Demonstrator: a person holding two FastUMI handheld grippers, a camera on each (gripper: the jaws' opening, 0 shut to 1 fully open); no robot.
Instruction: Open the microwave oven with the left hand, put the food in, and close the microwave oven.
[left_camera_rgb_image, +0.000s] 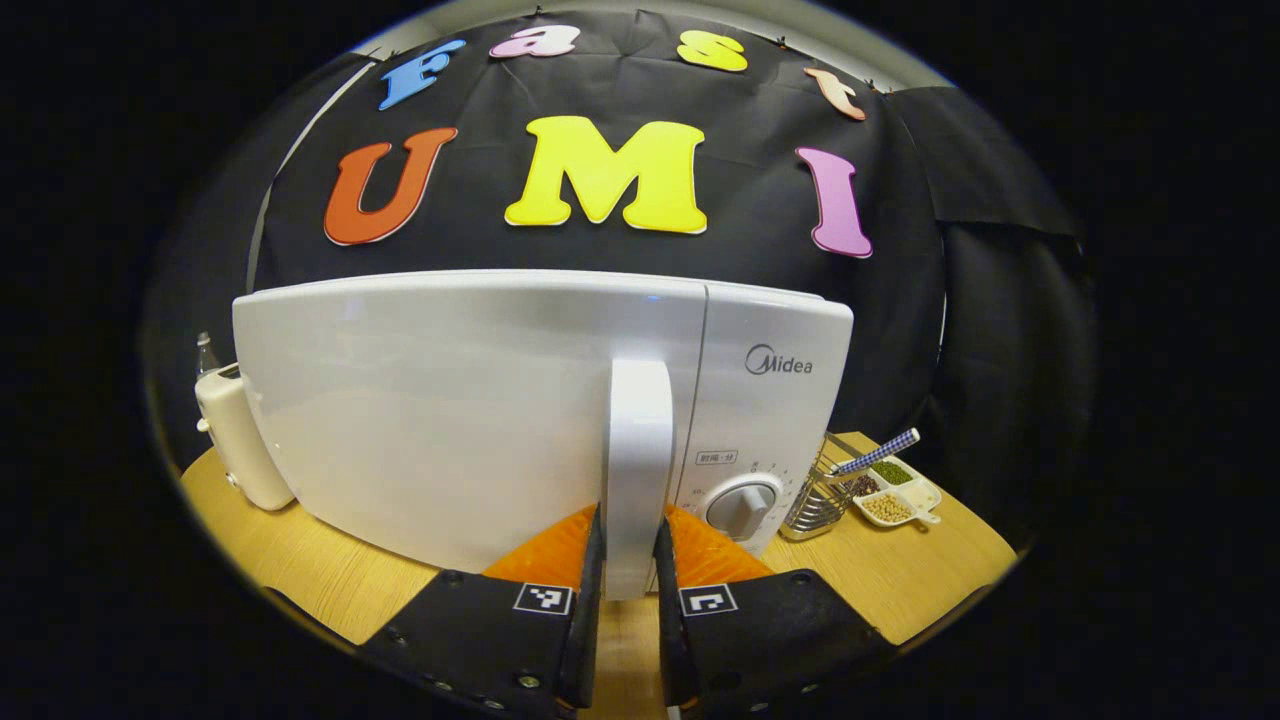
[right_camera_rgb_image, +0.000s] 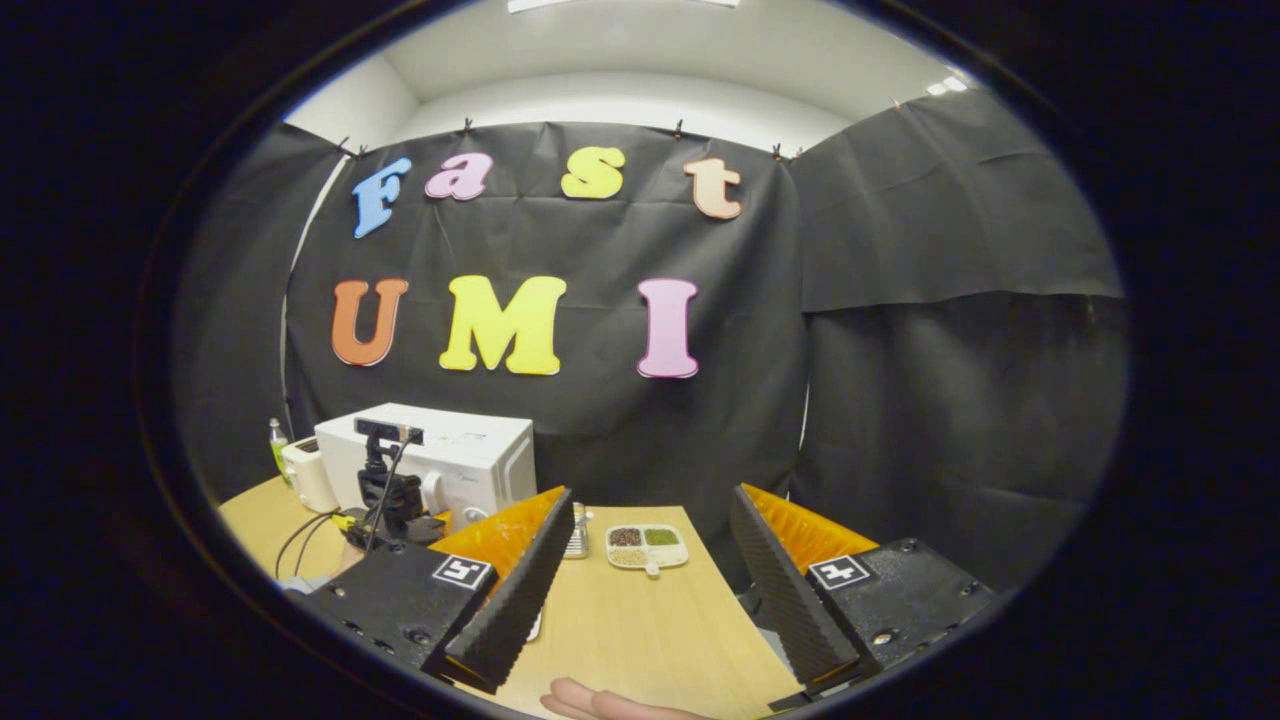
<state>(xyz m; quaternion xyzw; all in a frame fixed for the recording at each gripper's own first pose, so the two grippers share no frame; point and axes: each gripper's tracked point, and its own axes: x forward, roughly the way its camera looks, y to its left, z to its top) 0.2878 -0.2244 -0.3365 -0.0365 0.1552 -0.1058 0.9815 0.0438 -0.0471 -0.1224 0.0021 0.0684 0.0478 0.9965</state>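
Observation:
The white microwave (left_camera_rgb_image: 480, 400) stands close in front of me in the left gripper view. My left gripper (left_camera_rgb_image: 630, 535) is shut on its upright white door handle (left_camera_rgb_image: 640, 440), one finger on each side. The door lies about flush with the control panel (left_camera_rgb_image: 765, 400). A white divided dish of beans (left_camera_rgb_image: 893, 493) sits on the table to the microwave's right. In the right gripper view, my right gripper (right_camera_rgb_image: 652, 492) hangs open above the wooden table (right_camera_rgb_image: 640, 630) with nothing between its fingers. Farther off there stand the microwave (right_camera_rgb_image: 460, 455), the left gripper (right_camera_rgb_image: 385, 500) at its front, and the dish (right_camera_rgb_image: 646, 546).
A wire rack (left_camera_rgb_image: 815, 495) holding a checked-handle utensil (left_camera_rgb_image: 880, 452) stands between the microwave and the dish. A cream appliance (left_camera_rgb_image: 235, 440) and a bottle (right_camera_rgb_image: 276, 440) sit left of the microwave. A person's fingertip (right_camera_rgb_image: 600, 703) shows at the table's near edge.

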